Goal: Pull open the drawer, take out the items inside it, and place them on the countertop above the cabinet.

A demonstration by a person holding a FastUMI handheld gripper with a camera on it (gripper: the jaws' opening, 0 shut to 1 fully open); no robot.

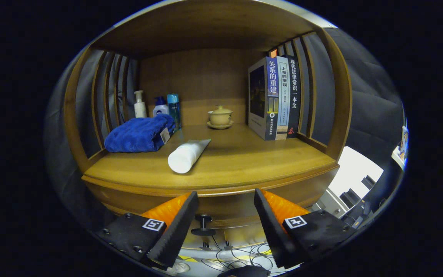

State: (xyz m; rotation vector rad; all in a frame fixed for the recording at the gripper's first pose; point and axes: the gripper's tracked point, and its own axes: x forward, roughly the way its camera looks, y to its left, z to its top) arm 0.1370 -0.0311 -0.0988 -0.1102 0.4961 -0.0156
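Bottles, one white and two blue, stand at the back left of the wooden table, behind a folded blue towel. Just right of the towel a white tube lies on its side near the front edge. Further back sits a small lidded cup on a saucer, and to its right a few books stand upright against the slatted side. Below the table's edge, the hand-held gripper is open, its fingers spread apart with the dark drawer knob between them, untouched; the drawer looks closed
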